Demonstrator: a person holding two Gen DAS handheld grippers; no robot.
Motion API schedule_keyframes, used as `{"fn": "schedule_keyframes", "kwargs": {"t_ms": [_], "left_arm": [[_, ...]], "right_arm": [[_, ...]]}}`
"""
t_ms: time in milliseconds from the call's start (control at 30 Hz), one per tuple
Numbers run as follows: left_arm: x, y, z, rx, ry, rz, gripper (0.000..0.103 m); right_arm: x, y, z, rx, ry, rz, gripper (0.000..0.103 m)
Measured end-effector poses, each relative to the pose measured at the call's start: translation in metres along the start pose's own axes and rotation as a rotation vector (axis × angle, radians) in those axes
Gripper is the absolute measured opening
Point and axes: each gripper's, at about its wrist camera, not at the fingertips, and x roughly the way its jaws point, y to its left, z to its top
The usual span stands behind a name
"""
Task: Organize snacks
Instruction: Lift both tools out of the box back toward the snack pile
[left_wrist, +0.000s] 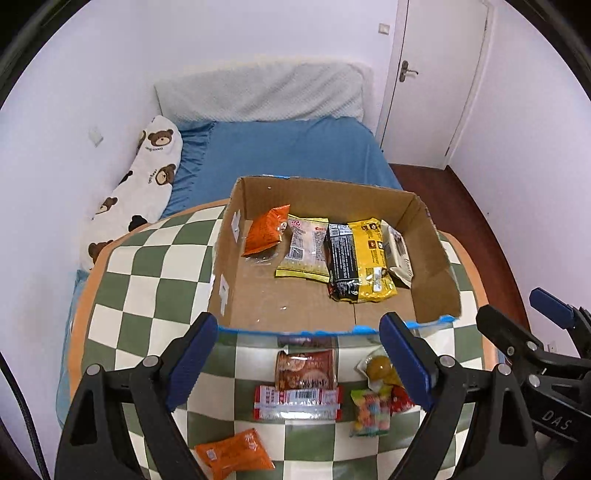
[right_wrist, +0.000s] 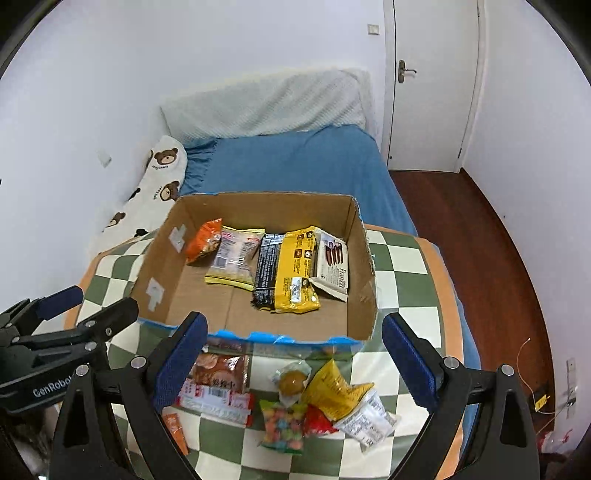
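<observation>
An open cardboard box stands on a green-checked table. Inside lie an orange packet, a clear bun packet, a black packet, a yellow packet and a white wafer packet. Loose snacks lie in front of the box: a brown packet, a red-white packet, an orange packet, a candy bag, a yellow bag. My left gripper and right gripper are open and empty above them.
A bed with a blue sheet, a white pillow and a bear-print cushion lies behind the table. A white door and dark wood floor are to the right.
</observation>
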Motion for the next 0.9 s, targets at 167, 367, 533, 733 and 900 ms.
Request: {"fn": "schedule_keyframes", "kwargs": {"t_ms": [167, 367, 533, 733, 900], "left_arm": [[-0.022, 0.000, -0.016, 0.005, -0.023, 0.007, 0.090], [-0.018, 0.007, -0.037, 0.000, 0.002, -0.019, 0.102], [0.017, 0.020, -0.065, -0.033, 0.086, 0.026, 0.102], [0.064, 0.040, -0.113, -0.010, 0.236, 0.148, 0.102], [0.087, 0.058, -0.151, 0.086, 0.348, 0.227, 0.102]], "right_arm": [[-0.023, 0.004, -0.012, 0.023, -0.014, 0.023, 0.098], [-0.017, -0.011, -0.034, 0.117, 0.043, 0.069, 0.102], [0.031, -0.029, -0.074, 0.191, 0.202, 0.099, 0.102], [0.124, -0.028, -0.142, 0.228, 0.447, 0.163, 0.095], [0.180, -0.023, -0.175, 0.204, 0.549, 0.129, 0.082]]}}
